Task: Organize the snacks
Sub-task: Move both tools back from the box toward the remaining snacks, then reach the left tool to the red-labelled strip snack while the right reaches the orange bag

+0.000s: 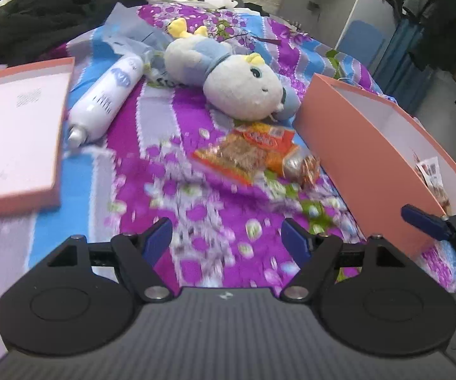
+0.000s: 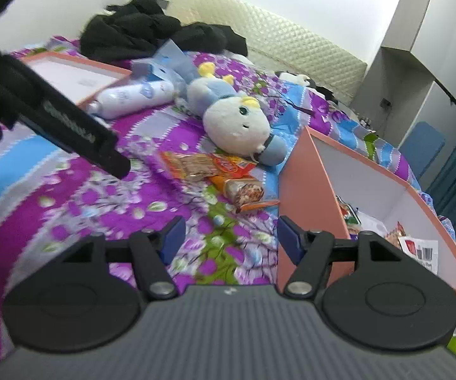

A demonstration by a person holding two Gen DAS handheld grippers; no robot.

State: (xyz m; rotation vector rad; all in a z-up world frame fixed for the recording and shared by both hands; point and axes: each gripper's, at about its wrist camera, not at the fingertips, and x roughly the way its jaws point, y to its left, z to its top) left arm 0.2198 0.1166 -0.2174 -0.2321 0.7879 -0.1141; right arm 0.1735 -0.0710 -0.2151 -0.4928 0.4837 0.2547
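Two orange snack packets (image 1: 253, 152) lie on the purple flowered bedspread, just left of an open pink box (image 1: 354, 152). They also show in the right wrist view (image 2: 215, 171), beside the box (image 2: 303, 174), which holds several snack packets (image 2: 417, 250). My left gripper (image 1: 228, 237) is open and empty, low over the bedspread, short of the packets. My right gripper (image 2: 231, 231) is open and empty, near the box's front corner. The right gripper's finger shows at the box edge in the left wrist view (image 1: 424, 221).
A plush toy (image 1: 237, 79) lies behind the packets. A white bottle (image 1: 107, 98) and the pink box lid (image 1: 15, 133) lie to the left. Black clothes (image 1: 53, 9) are piled at the headboard. The left gripper's body (image 2: 53, 114) crosses the right view's upper left.
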